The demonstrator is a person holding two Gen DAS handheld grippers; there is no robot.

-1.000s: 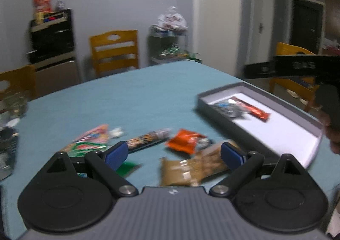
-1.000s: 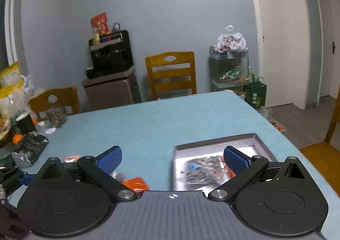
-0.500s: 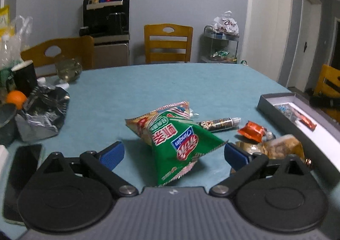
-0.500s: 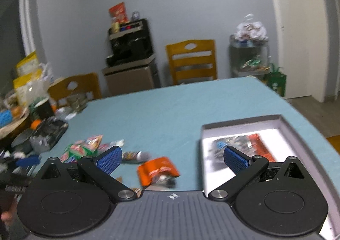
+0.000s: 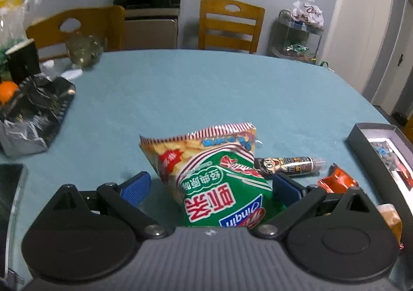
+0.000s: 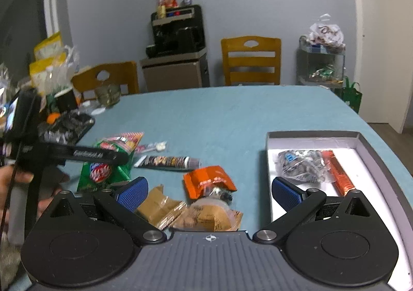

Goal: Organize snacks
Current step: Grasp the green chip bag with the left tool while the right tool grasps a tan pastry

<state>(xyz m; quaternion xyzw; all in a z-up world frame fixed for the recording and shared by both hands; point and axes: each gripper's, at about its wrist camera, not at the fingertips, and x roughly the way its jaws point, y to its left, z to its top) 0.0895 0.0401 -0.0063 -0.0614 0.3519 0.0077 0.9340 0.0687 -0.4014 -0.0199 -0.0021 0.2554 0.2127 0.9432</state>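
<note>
My left gripper [image 5: 210, 189] is open, low over the table, with a green snack bag [image 5: 222, 187] lying between its blue pads and untouched by the left pad. A yellow-and-red bag [image 5: 196, 144] lies under it. To the right lie a dark chocolate tube [image 5: 286, 164] and an orange packet [image 5: 336, 181]. My right gripper [image 6: 209, 191] is open above brown packets [image 6: 193, 216] and the orange packet [image 6: 209, 180]. The grey tray [image 6: 309, 133] at right holds a clear bag [image 6: 302, 164] and a red bar [image 6: 338, 175]. The green bag [image 6: 103, 169] sits under the left gripper's black finger [image 6: 98, 155].
A black foil bag [image 5: 38, 110], an orange [image 5: 7, 91], a dark cup [image 5: 23, 61] and a glass jar [image 5: 85, 51] crowd the table's left side. A phone [image 5: 10, 187] lies near the left edge. A hand [image 6: 15, 177] holds the left gripper. Wooden chairs [image 6: 250, 58] stand behind.
My left gripper has swung left and come down over the green bag, which now fills the gap between its fingers. My right gripper has turned left from the tray to the brown and orange packets.
</note>
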